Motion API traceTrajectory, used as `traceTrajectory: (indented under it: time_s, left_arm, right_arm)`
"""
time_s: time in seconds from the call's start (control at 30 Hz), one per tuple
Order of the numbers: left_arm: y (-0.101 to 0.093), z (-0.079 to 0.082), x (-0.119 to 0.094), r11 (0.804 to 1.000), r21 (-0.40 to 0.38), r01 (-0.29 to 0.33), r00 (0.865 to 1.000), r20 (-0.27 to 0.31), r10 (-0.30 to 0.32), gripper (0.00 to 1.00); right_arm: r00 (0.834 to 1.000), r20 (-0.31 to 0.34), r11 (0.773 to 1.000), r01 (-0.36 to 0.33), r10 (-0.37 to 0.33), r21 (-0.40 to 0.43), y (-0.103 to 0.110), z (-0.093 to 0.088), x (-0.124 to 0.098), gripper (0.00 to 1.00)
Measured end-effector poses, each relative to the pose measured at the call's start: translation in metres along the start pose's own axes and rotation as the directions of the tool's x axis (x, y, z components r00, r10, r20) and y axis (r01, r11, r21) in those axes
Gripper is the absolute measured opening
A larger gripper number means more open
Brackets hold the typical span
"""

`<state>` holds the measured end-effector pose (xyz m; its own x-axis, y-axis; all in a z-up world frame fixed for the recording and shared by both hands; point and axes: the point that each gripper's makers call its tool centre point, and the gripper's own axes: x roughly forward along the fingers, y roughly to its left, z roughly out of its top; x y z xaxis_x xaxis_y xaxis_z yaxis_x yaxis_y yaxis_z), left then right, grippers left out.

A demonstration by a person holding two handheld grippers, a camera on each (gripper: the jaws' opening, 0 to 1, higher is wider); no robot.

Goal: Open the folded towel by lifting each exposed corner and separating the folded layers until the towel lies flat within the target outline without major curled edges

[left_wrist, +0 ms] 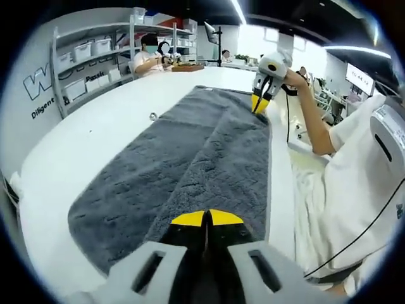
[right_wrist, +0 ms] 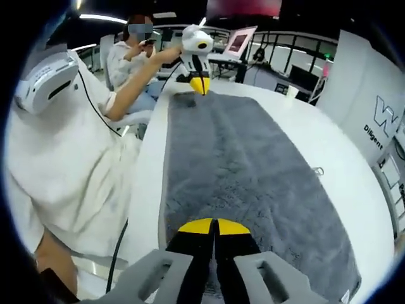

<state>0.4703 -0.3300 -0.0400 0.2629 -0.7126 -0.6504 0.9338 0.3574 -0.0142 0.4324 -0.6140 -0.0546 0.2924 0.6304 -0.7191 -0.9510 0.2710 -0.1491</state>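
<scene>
A dark grey towel (left_wrist: pixel 190 158) lies lengthwise on the white table (left_wrist: pixel 95 152), with a long fold ridge down its middle and a doubled layer on the side nearer the person. My left gripper (left_wrist: pixel 207 218) has its yellow-tipped jaws pressed together on the towel's near edge. At the towel's far edge my right gripper (left_wrist: pixel 259 104) pinches the cloth the same way. In the right gripper view the towel (right_wrist: pixel 253 164) stretches away from my right gripper (right_wrist: pixel 215 225), shut at its near end, to my left gripper (right_wrist: pixel 200 84) at the far corner.
A small metal ring (left_wrist: pixel 152 116) (right_wrist: pixel 316 170) lies on the table beside the towel. The person in a white shirt (left_wrist: pixel 361 177) holding the grippers stands along the table's edge. Shelves with bins (left_wrist: pixel 88 57) and a seated person (left_wrist: pixel 149 57) are beyond the table.
</scene>
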Motion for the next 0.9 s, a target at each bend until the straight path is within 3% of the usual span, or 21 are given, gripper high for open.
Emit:
traceTrajectory:
  time_s: [0.13,0.43,0.63,0.77,0.9]
  left_arm:
    - [-0.001,0.005,-0.001,1.0,0.002,0.002,1.0,0.017,-0.002,0.01]
    - [0.002,0.006,0.003,1.0,0.002,0.0,1.0,0.018,0.0,0.01]
    - [0.006,0.008,0.004,1.0,-0.001,-0.01,0.999,0.031,0.01,0.01]
    - [0.013,0.008,0.003,0.999,0.006,-0.044,0.999,0.028,0.044,0.01]
    - [0.017,0.012,0.0,0.998,0.017,-0.068,0.997,0.044,0.067,0.01]
  right_arm:
    - [1.0,0.0,0.999,-0.012,0.012,0.038,0.0,-0.002,0.001,0.0]
    - [1.0,0.003,1.0,-0.01,0.01,0.027,-0.004,-0.002,0.004,0.0]
    - [1.0,0.006,0.998,-0.018,0.018,0.064,-0.006,-0.004,0.005,0.0]
    - [0.997,0.007,0.997,0.075,-0.075,0.034,-0.025,0.002,0.0,0.0]
    - [0.995,0.035,0.996,0.09,-0.09,0.017,-0.027,0.009,-0.001,0.0]
